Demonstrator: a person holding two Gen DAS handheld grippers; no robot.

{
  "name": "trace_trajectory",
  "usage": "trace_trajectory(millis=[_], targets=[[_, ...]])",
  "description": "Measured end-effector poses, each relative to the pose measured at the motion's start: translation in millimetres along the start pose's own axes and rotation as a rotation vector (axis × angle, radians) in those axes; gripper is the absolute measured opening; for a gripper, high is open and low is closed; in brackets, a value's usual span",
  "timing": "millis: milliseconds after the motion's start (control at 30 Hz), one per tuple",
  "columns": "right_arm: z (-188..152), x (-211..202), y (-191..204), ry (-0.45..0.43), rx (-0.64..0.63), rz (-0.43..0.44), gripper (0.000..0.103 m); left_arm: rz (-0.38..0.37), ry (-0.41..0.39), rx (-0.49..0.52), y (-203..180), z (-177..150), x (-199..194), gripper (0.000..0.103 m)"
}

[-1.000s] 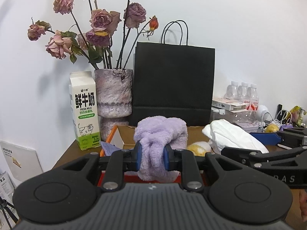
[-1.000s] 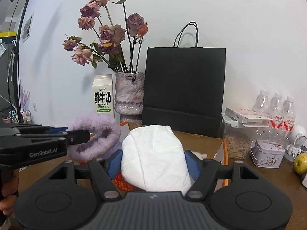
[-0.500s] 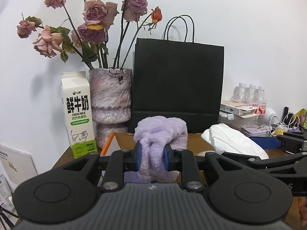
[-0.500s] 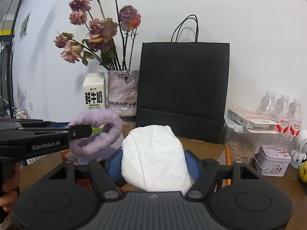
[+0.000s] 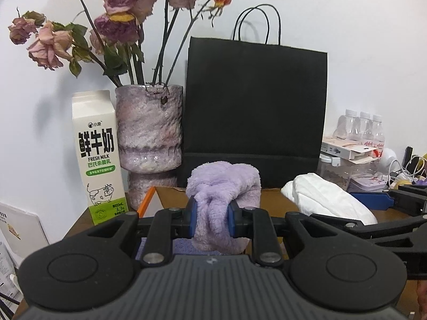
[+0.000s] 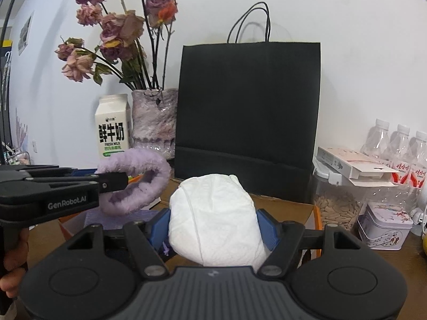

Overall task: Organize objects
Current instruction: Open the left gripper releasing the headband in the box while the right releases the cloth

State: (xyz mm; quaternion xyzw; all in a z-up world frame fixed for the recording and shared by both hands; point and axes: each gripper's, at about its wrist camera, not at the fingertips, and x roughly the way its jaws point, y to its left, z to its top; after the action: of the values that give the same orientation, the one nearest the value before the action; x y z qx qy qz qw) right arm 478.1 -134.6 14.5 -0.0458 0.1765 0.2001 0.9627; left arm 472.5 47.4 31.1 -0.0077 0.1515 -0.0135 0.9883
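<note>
Two hand-held grippers [image 5: 212,220] [image 6: 213,229], both loaded

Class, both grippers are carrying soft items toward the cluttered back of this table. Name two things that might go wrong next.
The purple fuzzy band hangs loosely from the left gripper and might snag the milk carton or vase. The bulky white bundle in the right gripper could nudge the black bag over.

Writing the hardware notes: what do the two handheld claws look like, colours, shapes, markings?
Both match. The left claw and right claw have matte black plastic bodies with a ribbed grey top plate, two round raised discs, black linkage arms with silver pivot screws, and blue pads on the fingertips. Seen side-on from the right wrist view, the left one carries white "GenRobot.AI" lettering. No cables or sleeves visible.
</note>
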Motion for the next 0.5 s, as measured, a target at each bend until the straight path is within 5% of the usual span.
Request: trace_trajectory(millis=[100, 200, 267, 300, 333, 500], targets=[[-1, 8, 0, 0.01, -0.001, -0.005, 0.068, 0.002, 0.007, -0.002, -1, 0, 8, 0.024], [-4, 16, 0, 0.028, -0.003, -0.011, 0.069, 0.021, 0.004, -0.01, 1, -1, 13, 0.043], [-7, 21, -2, 0.043, -0.001, -0.018, 0.084, 0.051, 0.001, -0.012, 4, -2, 15, 0.093], [-8, 23, -4, 0.051, 0.004, -0.027, 0.091, 0.071, -0.013, -0.017, 6, -3, 15, 0.103], [-10, 25, -5, 0.056, 0.009, -0.039, 0.1, 0.089, -0.037, -0.022, 8, -4, 13, 0.103], [-14, 28, -11, 0.078, 0.025, -0.061, 0.102, 0.115, -0.026, -0.038, 15, -4, 15, 0.103]])
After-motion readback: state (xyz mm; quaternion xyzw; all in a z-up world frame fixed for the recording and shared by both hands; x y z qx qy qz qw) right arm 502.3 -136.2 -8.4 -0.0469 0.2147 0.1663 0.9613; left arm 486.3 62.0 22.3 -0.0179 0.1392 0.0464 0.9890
